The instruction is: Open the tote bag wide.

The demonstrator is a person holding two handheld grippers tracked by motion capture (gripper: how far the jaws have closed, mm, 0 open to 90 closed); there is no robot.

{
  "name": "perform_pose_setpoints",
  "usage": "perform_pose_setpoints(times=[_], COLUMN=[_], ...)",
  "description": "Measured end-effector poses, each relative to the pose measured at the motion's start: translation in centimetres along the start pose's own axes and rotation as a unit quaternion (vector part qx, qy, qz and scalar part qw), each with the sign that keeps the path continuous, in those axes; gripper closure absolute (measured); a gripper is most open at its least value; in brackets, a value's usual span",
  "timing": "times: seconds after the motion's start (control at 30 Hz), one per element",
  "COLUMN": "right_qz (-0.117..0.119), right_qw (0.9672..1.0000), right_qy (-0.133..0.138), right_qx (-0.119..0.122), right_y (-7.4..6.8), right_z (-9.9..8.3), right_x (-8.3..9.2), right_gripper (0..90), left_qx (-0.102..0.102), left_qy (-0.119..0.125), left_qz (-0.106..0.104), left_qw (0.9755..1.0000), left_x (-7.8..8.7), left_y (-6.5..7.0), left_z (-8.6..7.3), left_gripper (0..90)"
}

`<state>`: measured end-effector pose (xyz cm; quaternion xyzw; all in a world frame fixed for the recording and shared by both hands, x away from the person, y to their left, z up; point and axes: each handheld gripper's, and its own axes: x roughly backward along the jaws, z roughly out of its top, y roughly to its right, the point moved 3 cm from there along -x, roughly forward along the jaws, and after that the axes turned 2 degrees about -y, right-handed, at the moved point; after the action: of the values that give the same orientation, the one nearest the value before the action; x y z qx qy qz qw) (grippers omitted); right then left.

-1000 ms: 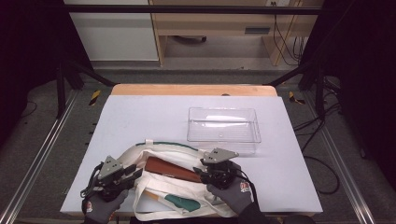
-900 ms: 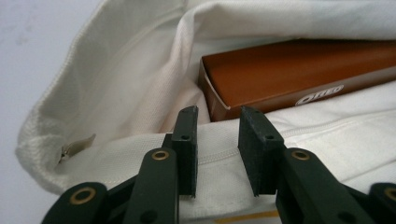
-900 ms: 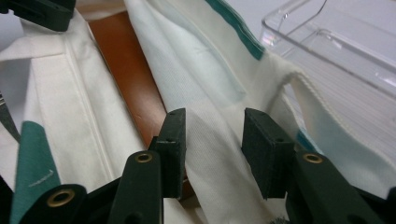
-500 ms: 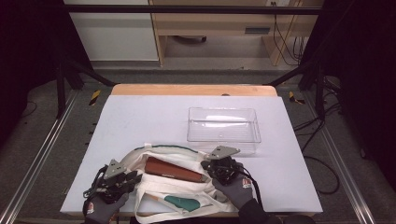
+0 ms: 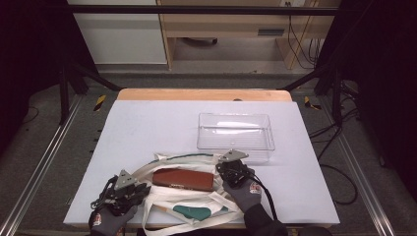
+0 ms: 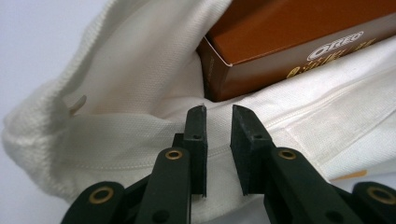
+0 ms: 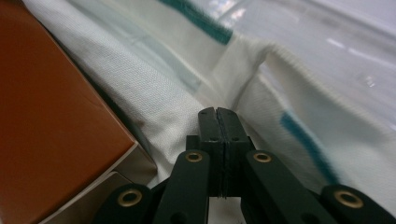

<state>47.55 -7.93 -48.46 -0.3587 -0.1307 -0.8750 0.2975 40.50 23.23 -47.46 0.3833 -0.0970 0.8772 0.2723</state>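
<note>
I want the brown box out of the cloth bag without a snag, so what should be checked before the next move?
1. Right gripper shut: ok; whether it pinches cloth, cannot tell.
2. Left gripper gripping the cloth bag: not ok, a gap shows between its jaws, which have just been closing.
3. Brown box lying in the bag's mouth: ok.
4. Clear tray empty: ok.
5. Bag handles free of the grippers: cannot tell.

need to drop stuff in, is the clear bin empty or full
Empty: the clear bin shows only its bare see-through floor and walls, the table visible through it.
</note>
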Motion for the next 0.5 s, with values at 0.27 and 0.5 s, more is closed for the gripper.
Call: perform_pose_setpoints(times=[0.27, 0.5], right_qz=[0.014, 0.051], right_qw=[0.9996, 0.9959], right_qy=[0.023, 0.076], right_qx=[-0.011, -0.002], right_y=[0.1, -1.0], right_z=[-0.1, 0.6], right_x=[0.9, 5.9], right_gripper=[82.4, 73.2], left_qx=[0.003, -0.003], left_qy=[0.039, 0.089], left_qz=[-0.017, 0.005], left_qw=[0.9991, 0.9960], left_x=[1.2, 2.6], left_y=[0.1, -0.4], left_z=[0.7, 3.4], left_gripper=[73.1, 69.0])
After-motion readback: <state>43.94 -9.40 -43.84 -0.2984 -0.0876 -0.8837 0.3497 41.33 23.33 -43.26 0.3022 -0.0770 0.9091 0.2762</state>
